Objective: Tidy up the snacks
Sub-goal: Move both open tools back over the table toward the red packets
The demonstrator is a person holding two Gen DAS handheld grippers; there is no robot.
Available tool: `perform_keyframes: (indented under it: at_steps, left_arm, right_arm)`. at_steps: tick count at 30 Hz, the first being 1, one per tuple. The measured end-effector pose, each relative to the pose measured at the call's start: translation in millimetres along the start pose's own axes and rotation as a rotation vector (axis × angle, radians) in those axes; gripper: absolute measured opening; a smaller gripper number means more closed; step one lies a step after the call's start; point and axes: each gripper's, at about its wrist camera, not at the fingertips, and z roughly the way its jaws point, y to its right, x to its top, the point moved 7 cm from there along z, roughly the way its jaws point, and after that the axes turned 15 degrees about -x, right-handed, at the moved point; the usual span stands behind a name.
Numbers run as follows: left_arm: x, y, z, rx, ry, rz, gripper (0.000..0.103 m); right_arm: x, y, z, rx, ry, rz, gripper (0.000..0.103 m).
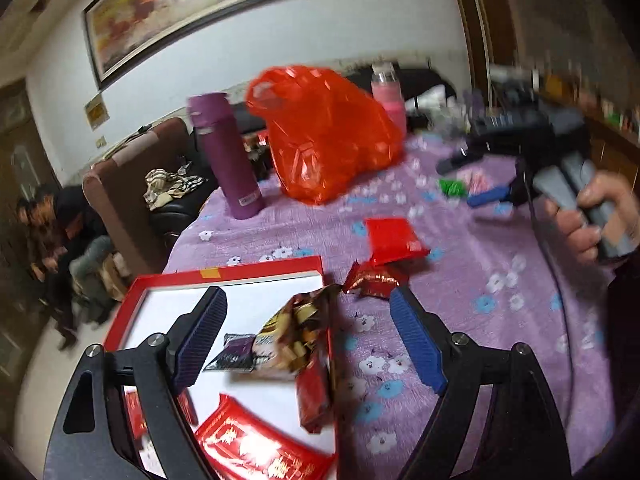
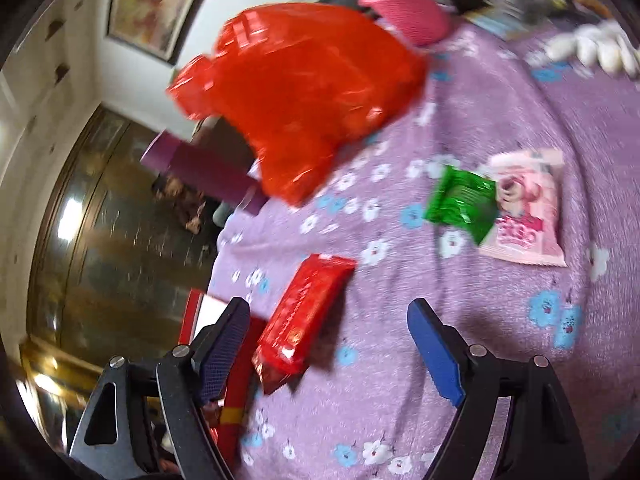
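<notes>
A red-rimmed box (image 1: 256,271) with a white floor lies at the table's left edge and holds several snack packs, among them a brown-gold pack (image 1: 298,330) leaning over its right rim. My left gripper (image 1: 308,322) is open and empty above the box. A red pack (image 1: 390,238) and a red-gold wrapper (image 1: 374,280) lie on the purple cloth beside the box. My right gripper (image 2: 328,336) is open and empty above that red pack (image 2: 308,312). A green pack (image 2: 464,202) overlaps a pink pack (image 2: 528,208) farther right. The right gripper also shows in the left wrist view (image 1: 480,184), held by a hand.
A red plastic bag (image 1: 324,132) stands mid-table, with a purple flask (image 1: 226,156) to its left and a pink bottle (image 1: 388,94) behind. The box's corner (image 2: 200,312) shows at the table edge. A sofa (image 1: 132,188) stands left of the table.
</notes>
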Motion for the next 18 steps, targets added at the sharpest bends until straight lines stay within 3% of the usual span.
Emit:
perform_keyframes:
  at_steps: [2,5,8,12,18]
  left_arm:
    - [0.6,5.4,4.7,-0.017,-0.003,-0.01,0.084]
    - [-4.3,1.1,1.2,-0.034,0.009,-0.046,0.084]
    - [-14.0,-9.6,-3.5,-0.011,0.002,-0.073,0.084]
    - [-26.0,-22.1,-9.7,0.002,-0.01,-0.104,0.084]
    - [-31.2,-20.5,-16.1,-0.03,-0.012,-0.125,0.084]
  right_arm:
    - [-3.0,-13.0,13.1,0.005,-0.036,-0.008,0.083]
    - [-14.0,-33.1,35.1,-0.054,-0.053,-0.048,0.083]
    - [-22.9,-48.8,47.4,-0.145,-0.004,-0.069,0.083]
    - [-34.4,-67.8,60.2,-0.355,0.114,-0.186,0.083]
    - [-37.1,-74.5,78.6,-0.459,0.155,-0.294,0.082]
